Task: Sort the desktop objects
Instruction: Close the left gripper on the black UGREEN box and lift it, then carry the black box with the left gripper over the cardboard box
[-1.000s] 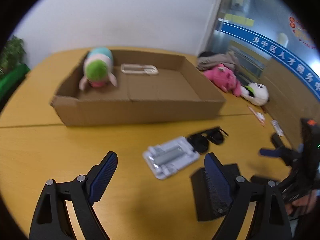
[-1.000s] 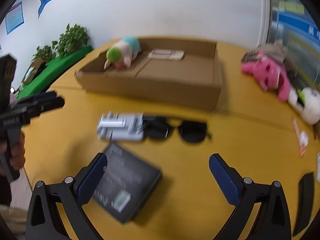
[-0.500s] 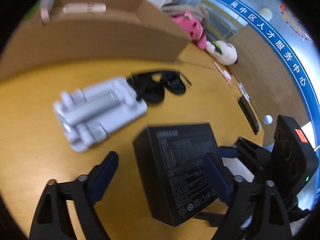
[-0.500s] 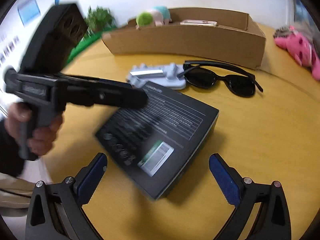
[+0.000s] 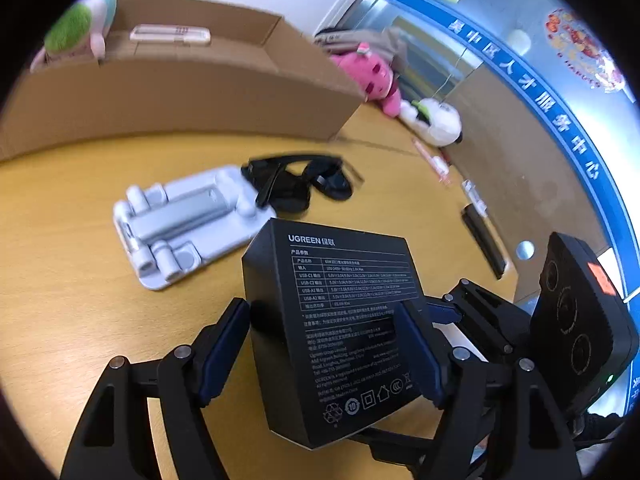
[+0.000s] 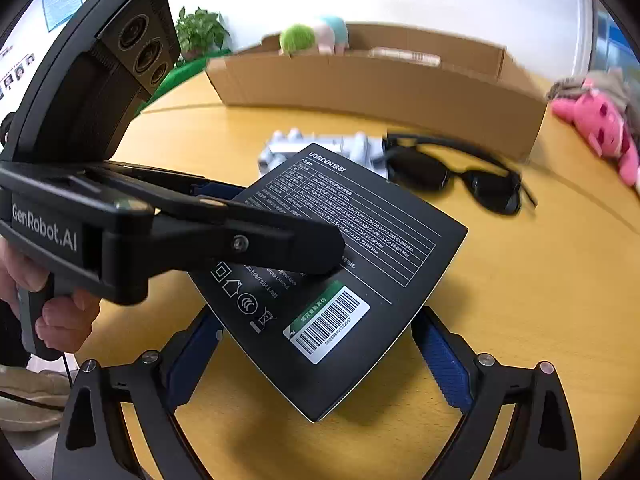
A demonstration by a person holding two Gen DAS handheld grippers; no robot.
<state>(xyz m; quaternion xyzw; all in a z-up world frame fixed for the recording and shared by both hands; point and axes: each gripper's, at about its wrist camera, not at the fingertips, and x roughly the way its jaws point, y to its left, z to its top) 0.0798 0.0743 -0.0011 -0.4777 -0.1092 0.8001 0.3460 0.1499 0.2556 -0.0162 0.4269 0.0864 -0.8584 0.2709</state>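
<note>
UGREEN lettering on black box [image 5: 340, 320]

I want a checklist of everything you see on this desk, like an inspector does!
Surface: yellow wooden table.
Job's things: black box, sunglasses, grey stand; cardboard box holds a green plush and a slim case.
Clutter: pink plush, white plush.
Grippers: left gripper closing around the black box; right gripper open.
Cables: nothing seen.
Surroundings: potted plant, blue wall banner.
</note>
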